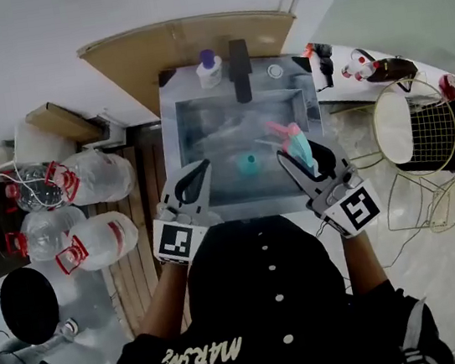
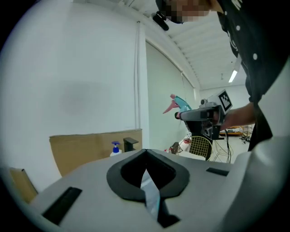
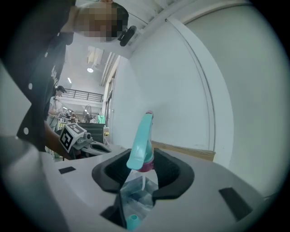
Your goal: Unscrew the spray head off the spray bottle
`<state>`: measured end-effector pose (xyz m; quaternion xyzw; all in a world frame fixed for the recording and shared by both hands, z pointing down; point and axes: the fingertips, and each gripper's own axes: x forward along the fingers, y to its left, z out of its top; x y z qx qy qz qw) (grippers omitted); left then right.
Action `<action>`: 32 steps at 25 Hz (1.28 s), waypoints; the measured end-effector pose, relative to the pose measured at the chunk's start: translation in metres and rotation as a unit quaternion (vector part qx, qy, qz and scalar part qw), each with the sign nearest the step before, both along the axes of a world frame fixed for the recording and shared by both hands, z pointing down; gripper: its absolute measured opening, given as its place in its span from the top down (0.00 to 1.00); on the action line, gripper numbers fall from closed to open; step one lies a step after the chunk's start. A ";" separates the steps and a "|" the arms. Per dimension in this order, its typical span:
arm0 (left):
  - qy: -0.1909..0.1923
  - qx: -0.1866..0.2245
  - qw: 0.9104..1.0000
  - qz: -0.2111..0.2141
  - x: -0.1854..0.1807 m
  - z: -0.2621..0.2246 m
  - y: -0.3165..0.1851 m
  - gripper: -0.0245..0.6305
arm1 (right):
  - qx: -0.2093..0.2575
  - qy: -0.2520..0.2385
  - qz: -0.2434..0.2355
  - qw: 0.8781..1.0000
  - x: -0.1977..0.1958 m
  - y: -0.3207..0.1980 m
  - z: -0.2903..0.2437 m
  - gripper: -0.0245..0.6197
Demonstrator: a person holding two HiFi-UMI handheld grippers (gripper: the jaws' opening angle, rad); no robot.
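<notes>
In the head view, the spray head (image 1: 293, 137) is gripped by the right gripper (image 1: 304, 155) above the sink (image 1: 171, 117). The left gripper (image 1: 204, 168) is raised beside it. A small teal thing (image 1: 247, 163) lies in the basin, and no bottle can be made out clearly.

In the left gripper view, the left gripper (image 2: 146, 168) is clenched on nothing.

In the right gripper view, the spray head (image 3: 141, 136) is clamped at its pink collar and its tube (image 3: 143, 179) hangs bare. The unscrewing is judged done, and setting the head down is what seems called for next.

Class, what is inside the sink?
A teal-necked clear bottle sits in the sink. The right gripper, holding the spray head, and the shut left gripper cover the basin's near part, so anything there is hidden.
</notes>
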<state>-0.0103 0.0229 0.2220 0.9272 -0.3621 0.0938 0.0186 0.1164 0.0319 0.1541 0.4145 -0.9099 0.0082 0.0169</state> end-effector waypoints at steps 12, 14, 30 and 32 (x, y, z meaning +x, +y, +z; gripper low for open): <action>-0.025 0.025 0.998 -0.046 -0.015 -0.030 0.012 0.92 | 0.008 -0.007 0.091 0.996 0.048 0.019 -0.010 0.71; -0.026 0.030 0.998 -0.044 -0.013 -0.033 0.012 0.92 | 0.011 -0.012 0.096 0.995 0.049 0.018 -0.012 0.71; -0.053 0.055 0.997 -0.034 -0.008 -0.040 0.017 0.92 | 0.017 -0.002 0.096 0.995 0.043 0.015 -0.009 0.72; -0.042 0.047 0.997 -0.036 -0.007 -0.040 0.016 0.93 | 0.015 -0.001 0.097 0.995 0.044 0.014 -0.009 0.72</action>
